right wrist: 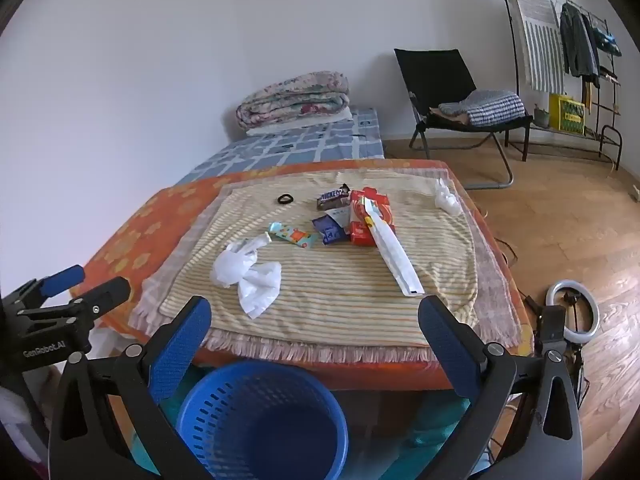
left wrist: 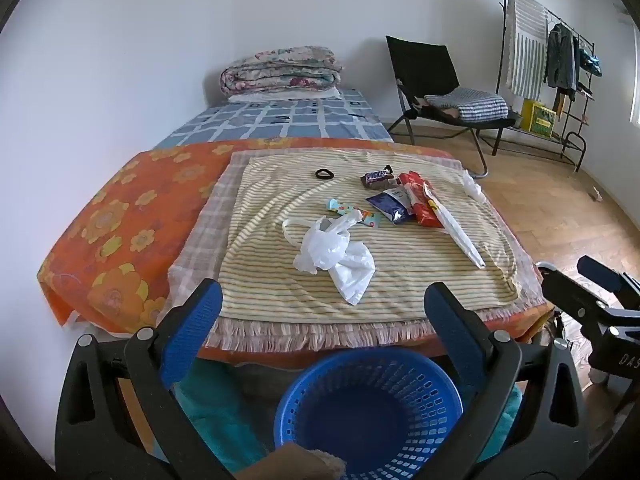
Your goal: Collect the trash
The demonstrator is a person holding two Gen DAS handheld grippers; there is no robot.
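Note:
Trash lies on a striped cloth on the bed: a crumpled white plastic bag (left wrist: pixel 332 256) (right wrist: pixel 248 276), a Snickers wrapper (left wrist: pixel 377 177) (right wrist: pixel 332 197), a blue packet (left wrist: pixel 390 207) (right wrist: pixel 329 231), a red carton (left wrist: pixel 418 200) (right wrist: pixel 370 216), a long white wrapper (left wrist: pixel 460 236) (right wrist: pixel 396 260), a colourful wrapper (left wrist: pixel 352 211) (right wrist: pixel 294 237) and a crumpled tissue (left wrist: pixel 474 190) (right wrist: pixel 446 200). A blue basket (left wrist: pixel 368 412) (right wrist: pixel 260 420) stands on the floor in front of the bed. My left gripper (left wrist: pixel 324 308) and right gripper (right wrist: pixel 316 320) are open and empty, held above the basket, short of the bed's edge.
A black hair tie (left wrist: pixel 324 174) (right wrist: pixel 285 199) lies on the cloth. Folded quilts (left wrist: pixel 280 70) sit at the bed's far end. A black chair (left wrist: pixel 440 92), a clothes rack (left wrist: pixel 552 60) and a ring light (right wrist: pixel 574 312) stand on the wooden floor to the right.

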